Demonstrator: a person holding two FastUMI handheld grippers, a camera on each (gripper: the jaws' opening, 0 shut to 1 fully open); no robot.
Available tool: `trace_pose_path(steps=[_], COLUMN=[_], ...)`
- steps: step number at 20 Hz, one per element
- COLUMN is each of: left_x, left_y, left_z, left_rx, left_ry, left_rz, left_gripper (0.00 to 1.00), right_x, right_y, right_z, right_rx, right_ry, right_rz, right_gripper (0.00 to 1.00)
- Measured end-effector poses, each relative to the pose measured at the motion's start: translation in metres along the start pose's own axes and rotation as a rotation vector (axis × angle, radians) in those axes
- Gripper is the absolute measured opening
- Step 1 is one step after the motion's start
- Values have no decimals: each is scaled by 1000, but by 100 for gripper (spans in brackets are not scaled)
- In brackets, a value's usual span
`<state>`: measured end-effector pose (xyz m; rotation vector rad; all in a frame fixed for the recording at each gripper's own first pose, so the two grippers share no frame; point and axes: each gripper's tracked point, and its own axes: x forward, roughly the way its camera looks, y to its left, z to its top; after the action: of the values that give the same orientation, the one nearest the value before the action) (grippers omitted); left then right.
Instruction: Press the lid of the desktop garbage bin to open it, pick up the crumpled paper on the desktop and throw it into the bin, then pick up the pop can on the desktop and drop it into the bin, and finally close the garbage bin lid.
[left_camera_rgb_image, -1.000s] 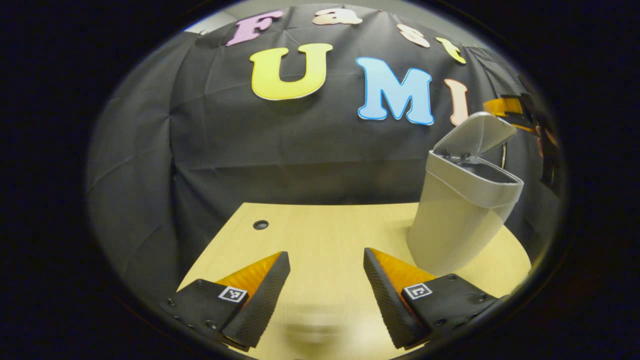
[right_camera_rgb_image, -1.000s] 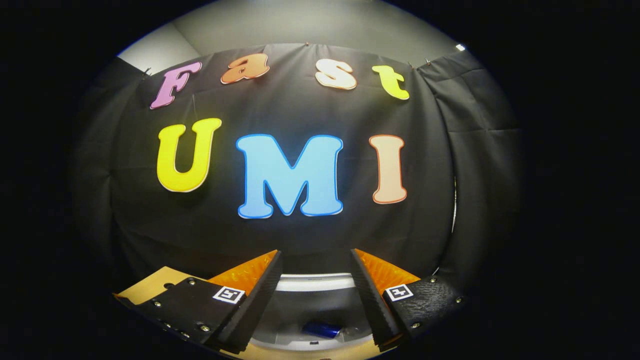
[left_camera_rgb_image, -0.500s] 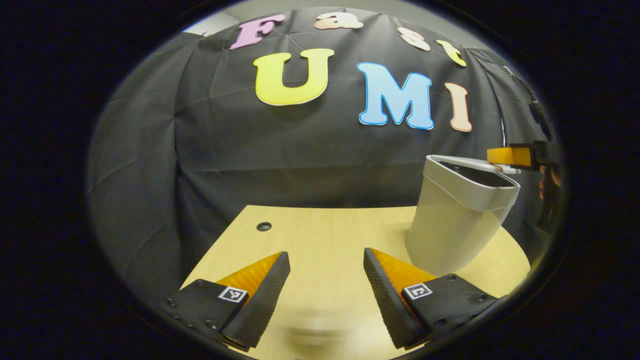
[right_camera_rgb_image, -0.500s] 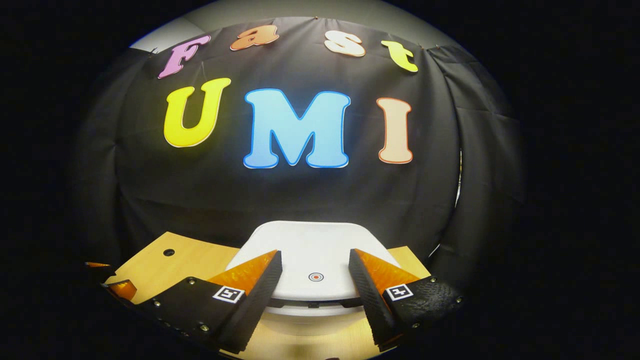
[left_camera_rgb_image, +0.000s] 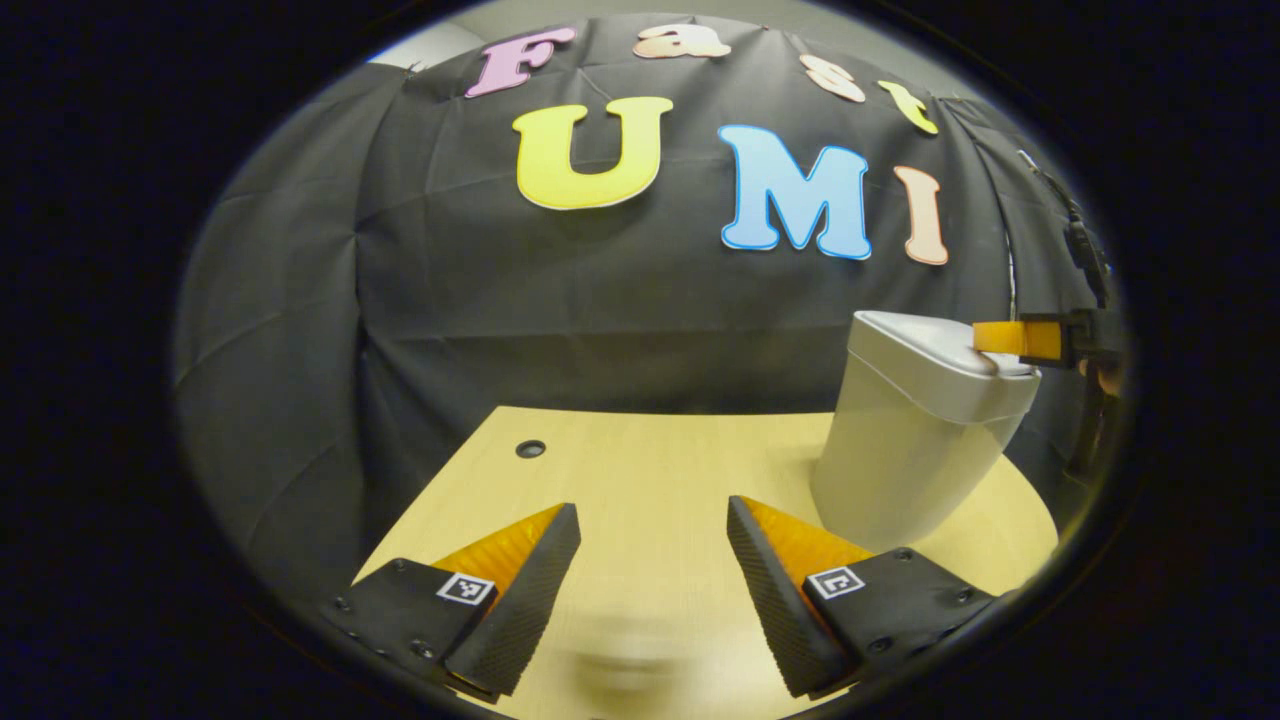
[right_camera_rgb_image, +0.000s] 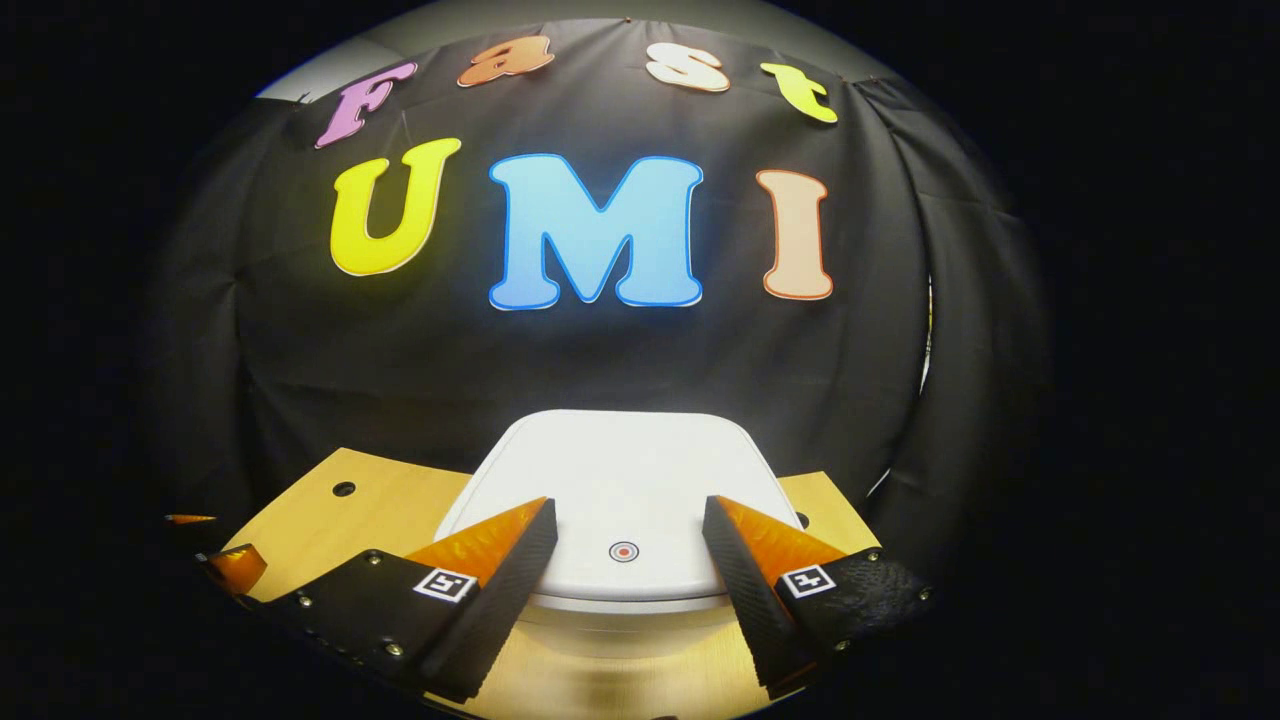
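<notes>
The grey desktop bin (left_camera_rgb_image: 915, 450) stands at the right of the wooden table, its lid (left_camera_rgb_image: 935, 348) down flat. In the right gripper view the white lid (right_camera_rgb_image: 625, 495) lies shut just ahead, with a small red ring mark (right_camera_rgb_image: 624, 551) near its front edge. My right gripper (right_camera_rgb_image: 627, 520) hovers open over that lid, one finger on each side of the mark; from the left gripper view its finger (left_camera_rgb_image: 1005, 338) rests on the lid's right end. My left gripper (left_camera_rgb_image: 652, 528) is open above bare tabletop, left of the bin, holding nothing.
The light wooden table (left_camera_rgb_image: 640, 470) has a round cable hole (left_camera_rgb_image: 530, 448) at its far left. Black cloth walls close in behind and beside it. The left gripper's fingertips (right_camera_rgb_image: 235, 565) peek in at the far left of the right gripper view.
The bin lid went from standing open to lying flat and shut. My right gripper came down with it onto the lid. The left gripper stayed put.
</notes>
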<state>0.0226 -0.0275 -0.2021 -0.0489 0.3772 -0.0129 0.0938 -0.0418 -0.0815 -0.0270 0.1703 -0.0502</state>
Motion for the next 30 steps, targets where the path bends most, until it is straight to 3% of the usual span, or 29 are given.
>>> trace_pose_path(steps=[12, 19, 30], left_x=[4, 10, 14], left_y=[-6, -4, -8], left_z=[-2, -4, 6], left_rx=[-1, -19, -4], left_ry=[2, 10, -15], left_rz=[-10, -12, -27], left_gripper=[100, 100, 100], right_x=[0, 0, 1], right_y=[2, 2, 0], right_z=[-5, -9, -6], right_rx=[18, 48, 59], right_ry=[-83, -103, -123], right_rz=[-44, -9, -27], right_gripper=[96, 96, 95])
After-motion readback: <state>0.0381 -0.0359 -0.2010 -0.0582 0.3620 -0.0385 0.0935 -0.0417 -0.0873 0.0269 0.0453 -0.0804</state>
